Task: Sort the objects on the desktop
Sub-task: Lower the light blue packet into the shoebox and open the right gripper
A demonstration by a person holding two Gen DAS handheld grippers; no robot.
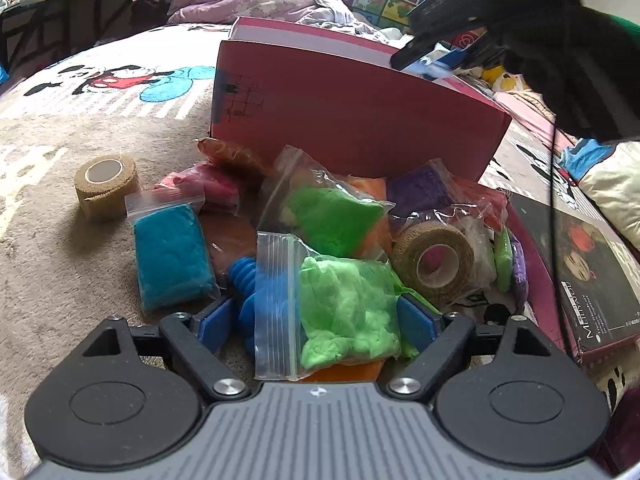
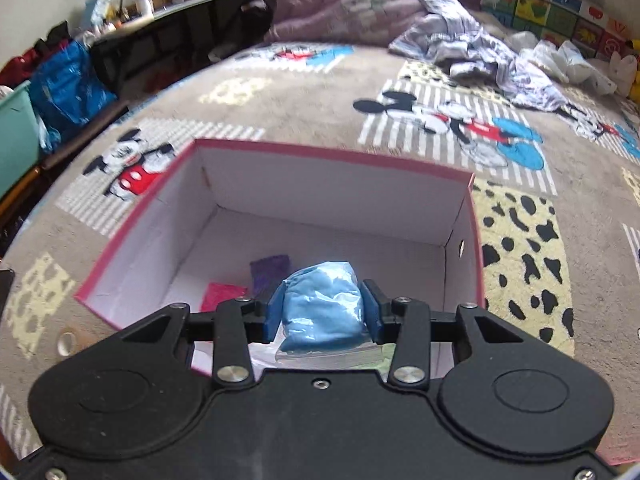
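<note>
My left gripper is open with its blue fingers around a bag of light green clay in a pile of clay bags on the carpet; whether the pads touch it is unclear. A blue ribbed toy, a teal clay bag, a darker green bag and a tan tape roll lie in the pile. My right gripper is shut on a light blue clay bag above the open red box. A purple bag and a pink bag lie inside the box.
A second tan tape roll stands alone on the carpet at left. The red box's wall rises behind the pile. A dark book lies at right. Bedding is heaped on the far carpet.
</note>
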